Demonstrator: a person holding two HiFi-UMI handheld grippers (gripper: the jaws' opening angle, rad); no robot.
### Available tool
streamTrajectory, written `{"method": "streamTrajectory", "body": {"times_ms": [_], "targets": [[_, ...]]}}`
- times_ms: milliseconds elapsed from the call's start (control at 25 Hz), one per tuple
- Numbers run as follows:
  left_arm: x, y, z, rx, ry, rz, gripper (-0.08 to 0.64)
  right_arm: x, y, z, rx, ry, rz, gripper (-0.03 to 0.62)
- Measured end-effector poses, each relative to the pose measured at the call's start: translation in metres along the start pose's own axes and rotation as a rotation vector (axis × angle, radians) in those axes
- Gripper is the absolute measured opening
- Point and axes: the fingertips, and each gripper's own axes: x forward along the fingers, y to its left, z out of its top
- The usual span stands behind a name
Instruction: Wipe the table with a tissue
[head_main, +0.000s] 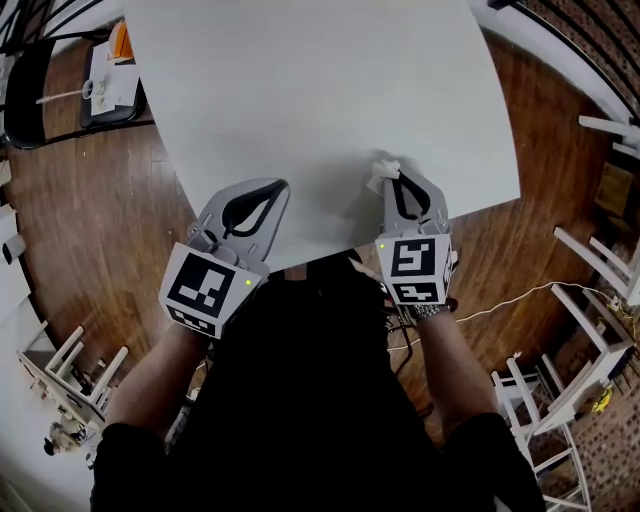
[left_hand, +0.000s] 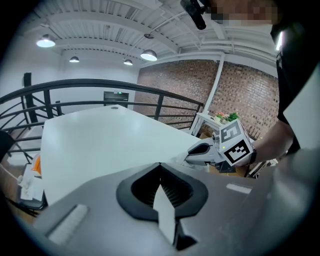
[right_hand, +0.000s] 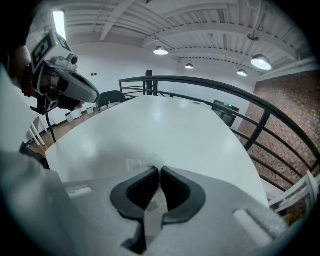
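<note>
Grey left gripper: fingers pressed together, empty; idle at near edge, likely kept clear of the wipe.
Grey right gripper: fingers pinching tissue at their tips.
White worktop: tissue apparently touching it just past near edge, seemingly set for wiping.

FREE: broad flat white table – bare top from near edge to far end | LEFT: black chair with papers beside far-left corner | FAR: black metal railing rings the far edge | RIGHT: white wooden chairs – well apart
</note>
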Motion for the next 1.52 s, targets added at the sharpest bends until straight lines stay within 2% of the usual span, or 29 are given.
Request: {"method": "streamTrajectory", "body": {"times_ms": [480,720,1120,1520], "targets": [[-0.026,-0.012,0.012,0.029,-0.045,0.025,0.015,-0.036,0.001,-0.002,0.02,-0.044,-0.043,0.009],[-0.045,-0.019,0.021,0.063,-0.085,0.002,0.015,-0.062,0.017,0.009,0.023,-0.081,-0.077,0.009],[-0.096,-0.023,0.026,0.12,-0.166,-0.066,0.015,-0.107,0.067,0.049,0.035,-0.169,-0.163,0.009],[-0.146,-0.025,0.036,0.171,-0.264,-0.122,0.015,-0.154,0.126,0.113,0.041,-0.301,-0.207,0.009]]}}
